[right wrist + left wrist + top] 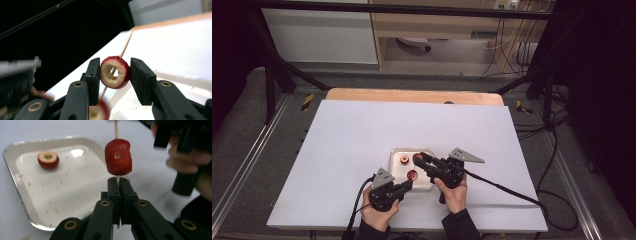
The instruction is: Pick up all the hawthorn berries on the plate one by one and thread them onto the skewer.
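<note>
Two red fruit pieces are being worked onto one thin wooden skewer (116, 130) above a small metal tray (396, 172) near the front of the white table (362, 140). No brand, label or writing is readable anywhere.

In the left gripper view, the left gripper (119, 185) is clenching the skewer's lower end between fully closed jaws, and a strawberry-like piece (118, 157) is sitting on the stick just above the jaw tips, hanging over the tray's near edge. The stick's top is running out of the frame.

In the right gripper view, the right gripper (114, 72) is grasping a cored fruit ring (114, 72), both pads pressing its red skin, and the skewer is passing through the pale hollow centre. A blurred red piece (100, 111) is showing lower on the stick, half hidden behind the left-hand jaw.

One more cored fruit (48, 159) is lying loose at the tray's far side, well apart from the skewer.

From the high view, both hands are meeting over the tray; the skewer itself is too thin to make out there, and the person's forearms are being cut off by the bottom edge. The background beyond the table is lying in darkness.
</note>
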Action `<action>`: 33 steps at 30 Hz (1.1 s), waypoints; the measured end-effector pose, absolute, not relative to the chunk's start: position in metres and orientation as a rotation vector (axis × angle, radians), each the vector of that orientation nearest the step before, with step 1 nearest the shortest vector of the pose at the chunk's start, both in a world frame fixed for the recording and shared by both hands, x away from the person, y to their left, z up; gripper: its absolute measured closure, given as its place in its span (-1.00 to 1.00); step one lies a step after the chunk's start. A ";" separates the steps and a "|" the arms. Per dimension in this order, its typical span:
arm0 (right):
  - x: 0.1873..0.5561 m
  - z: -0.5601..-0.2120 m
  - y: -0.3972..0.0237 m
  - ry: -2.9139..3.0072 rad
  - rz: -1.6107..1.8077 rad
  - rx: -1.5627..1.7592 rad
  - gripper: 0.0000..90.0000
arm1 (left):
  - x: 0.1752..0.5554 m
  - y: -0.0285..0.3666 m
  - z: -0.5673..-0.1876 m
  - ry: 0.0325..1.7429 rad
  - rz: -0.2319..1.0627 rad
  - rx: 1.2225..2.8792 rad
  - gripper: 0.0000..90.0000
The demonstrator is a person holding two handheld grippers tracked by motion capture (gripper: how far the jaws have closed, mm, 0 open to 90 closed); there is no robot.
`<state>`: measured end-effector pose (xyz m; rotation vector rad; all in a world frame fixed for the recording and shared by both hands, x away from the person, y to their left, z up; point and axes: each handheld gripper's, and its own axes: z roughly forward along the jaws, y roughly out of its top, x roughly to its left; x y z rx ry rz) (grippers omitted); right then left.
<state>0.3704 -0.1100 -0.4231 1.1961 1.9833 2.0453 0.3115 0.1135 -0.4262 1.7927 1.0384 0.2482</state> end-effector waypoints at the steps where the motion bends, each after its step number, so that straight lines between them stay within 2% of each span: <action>1: 0.369 -0.425 -0.108 1.991 2.041 1.208 0.37 | 0.314 0.113 -0.425 1.048 0.244 1.806 0.97; 12: 0.368 -0.427 -0.108 2.003 2.003 1.224 0.34 | 0.321 0.111 -0.429 1.016 0.263 1.810 0.96; 17: 0.369 -0.417 -0.116 2.004 1.956 1.204 -0.05 | 0.319 0.122 -0.432 0.999 0.260 1.814 0.96; 24: 0.375 -0.408 -0.132 2.148 1.685 1.188 -0.59 | 0.315 0.141 -0.433 0.971 0.261 1.840 0.96; 29: 0.380 -0.410 -0.135 2.272 1.539 1.164 -0.77 | 0.312 0.155 -0.433 0.958 0.270 1.858 0.96; 33: 0.387 -0.409 -0.137 2.337 1.467 1.175 -0.78 | 0.312 0.169 -0.432 0.957 0.266 1.858 0.96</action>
